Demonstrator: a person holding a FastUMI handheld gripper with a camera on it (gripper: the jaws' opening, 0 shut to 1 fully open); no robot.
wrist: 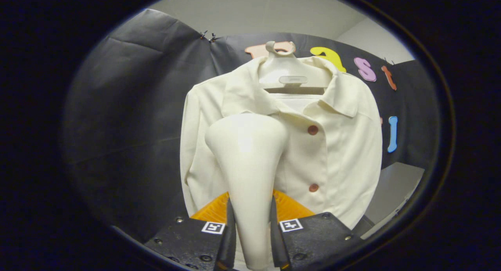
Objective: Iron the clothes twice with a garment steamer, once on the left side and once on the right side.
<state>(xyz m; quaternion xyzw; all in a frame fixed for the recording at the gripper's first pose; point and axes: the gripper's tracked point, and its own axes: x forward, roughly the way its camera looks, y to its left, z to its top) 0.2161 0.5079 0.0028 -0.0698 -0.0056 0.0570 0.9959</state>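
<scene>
A cream jacket (336, 153) with brown buttons hangs on a pale plastic hanger (291, 76) against the black cloth wall. My gripper (252, 218) is shut on the white garment steamer (248, 161), both fingers pressing on its narrow handle. The steamer's wide head rises just ahead of the fingers and lies over the jacket's left chest, under the collar. It hides the jacket's left front panel. Whether the head touches the fabric I cannot tell.
The black cloth wall (129, 118) curves around behind the jacket on both sides. A pale wall and a light surface (395, 192) show past the jacket's right sleeve. The hanger's hook (274, 48) hangs near the cloth's top edge.
</scene>
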